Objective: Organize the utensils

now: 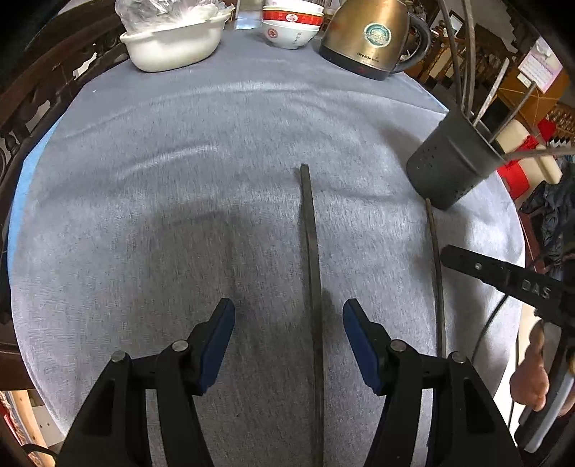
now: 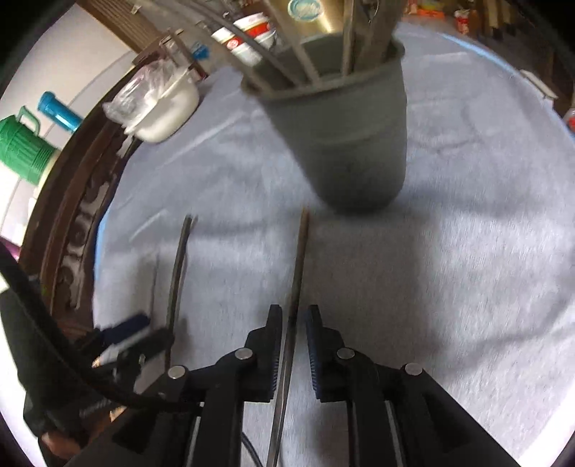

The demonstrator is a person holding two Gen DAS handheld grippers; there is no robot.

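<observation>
Two dark chopsticks lie on the grey cloth. One chopstick (image 1: 312,258) runs between the fingers of my left gripper (image 1: 288,312), which is open wide around it; it also shows in the right wrist view (image 2: 178,266). The other chopstick (image 2: 296,273) runs between the fingers of my right gripper (image 2: 291,316), which is narrowly open with a gap on each side; this chopstick also shows in the left wrist view (image 1: 435,258). A dark grey holder (image 2: 345,136) with several utensils stands just beyond its far tip; the holder shows at right in the left wrist view (image 1: 451,161).
At the table's far edge stand a white basin (image 1: 172,43) with a plastic bag, stacked bowls (image 1: 289,27) and a metal kettle (image 1: 370,36). A carved wooden chair back (image 2: 72,222) borders the table's left. The table (image 1: 179,161) is round, and its edge curves close on the right.
</observation>
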